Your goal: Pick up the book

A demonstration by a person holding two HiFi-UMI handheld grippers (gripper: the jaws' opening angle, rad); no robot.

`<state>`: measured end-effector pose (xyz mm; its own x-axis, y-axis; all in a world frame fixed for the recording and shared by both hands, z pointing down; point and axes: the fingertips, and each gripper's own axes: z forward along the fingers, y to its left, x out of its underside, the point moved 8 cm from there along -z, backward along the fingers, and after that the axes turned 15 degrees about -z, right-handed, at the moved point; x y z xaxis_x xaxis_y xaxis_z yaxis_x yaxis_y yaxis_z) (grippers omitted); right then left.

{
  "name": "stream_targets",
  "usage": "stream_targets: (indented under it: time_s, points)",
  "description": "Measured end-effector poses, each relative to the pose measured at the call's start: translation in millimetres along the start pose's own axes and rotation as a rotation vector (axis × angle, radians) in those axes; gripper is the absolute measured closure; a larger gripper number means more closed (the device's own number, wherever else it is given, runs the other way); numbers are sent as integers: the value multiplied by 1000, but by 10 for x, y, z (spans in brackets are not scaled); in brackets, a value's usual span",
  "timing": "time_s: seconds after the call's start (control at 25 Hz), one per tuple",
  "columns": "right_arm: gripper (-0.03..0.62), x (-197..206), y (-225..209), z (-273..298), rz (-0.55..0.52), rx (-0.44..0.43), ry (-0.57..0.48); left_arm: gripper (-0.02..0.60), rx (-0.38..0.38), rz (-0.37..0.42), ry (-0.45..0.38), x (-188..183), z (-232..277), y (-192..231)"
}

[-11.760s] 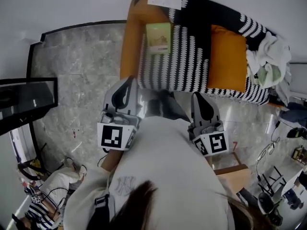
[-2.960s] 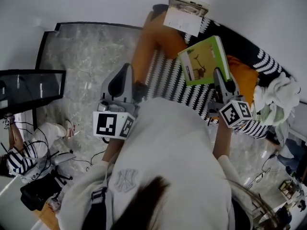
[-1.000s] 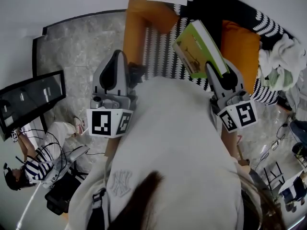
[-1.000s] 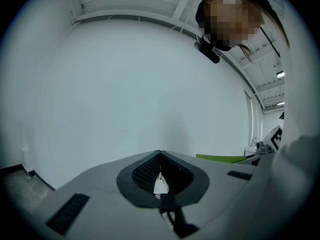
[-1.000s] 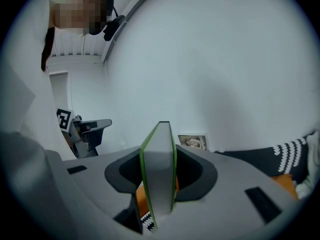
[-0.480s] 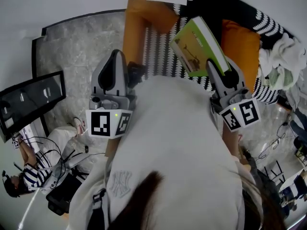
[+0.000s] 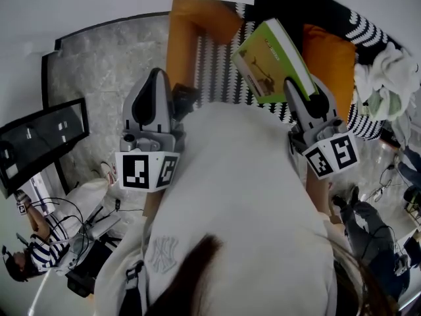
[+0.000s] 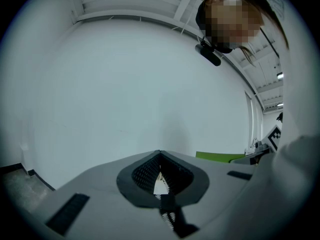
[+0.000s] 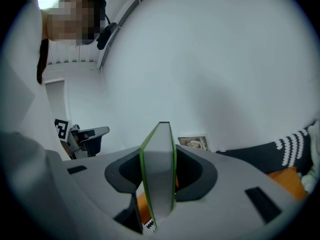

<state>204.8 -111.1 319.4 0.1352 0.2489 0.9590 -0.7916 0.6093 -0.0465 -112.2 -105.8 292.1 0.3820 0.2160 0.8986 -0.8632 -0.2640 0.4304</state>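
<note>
1. Held between the right gripper's [image 7: 297, 91] jaws: book [image 7: 273, 61], lime-green cover with a brownish picture on the front. Its page edge is pale grey, with green on both sides.
2. Right gripper and left gripper [image 7: 156, 78]: light grey bodies, black pads with a fine dotted texture.
3. Marker cube [image 7: 331, 155] behind each pair of jaws: black squares on white.
4. Beyond the right jaws: orange sofa [image 7: 191, 31], black-and-white blanket [image 7: 217, 71] in stripes and toothed bands, orange cushion [image 7: 329, 58].
5. Beyond the left jaws: grey marbled floor [image 7: 99, 71].

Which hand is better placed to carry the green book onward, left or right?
Right. The right gripper is clamped on the green book, raised above the sofa; the left gripper is shut, empty, and apart from it.
</note>
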Motion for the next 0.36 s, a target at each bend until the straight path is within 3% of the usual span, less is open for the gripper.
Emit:
stream_targets:
  time_s: [0.36]
  points:
    - [442, 9, 42, 18, 0, 6, 9, 572, 2, -11, -5, -3, -12, 62]
